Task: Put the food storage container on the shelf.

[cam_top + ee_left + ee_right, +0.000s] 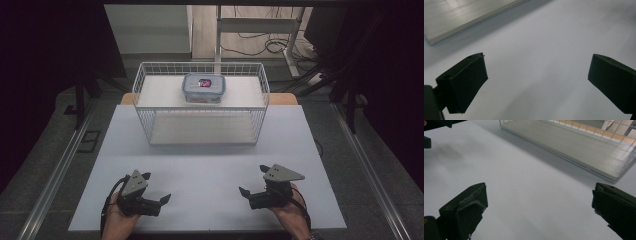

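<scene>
- The left gripper (156, 189), a black two-fingered tool with a grey three-cornered plate on top, rests low on the white rectangular surface (205, 170) near its front edge, held in the person's left hand (118, 220).
- Its fingers (464, 82) stand wide apart with nothing between them but bare white surface.
- The right gripper (254, 181), of the same make, sits near the front edge on the other side, held in the person's right hand (290, 212); the two grippers are well apart and turned towards each other.
- Its fingers (465, 207) are likewise spread wide and hold nothing.
- A white wire basket (145, 75), rectangular and open at the top, stands on the far half of the surface, well apart from both grippers.
- A clear plastic lidded box with a blue rim (203, 88) sits inside the basket, on its pale upper shelf, near the middle and towards the back wall. Something red and dark shows through the lid; I cannot tell what it is.
- In the right gripper view the basket's lower pale board and wire wall (584, 147) lie ahead of the fingers, not touching them.
</scene>
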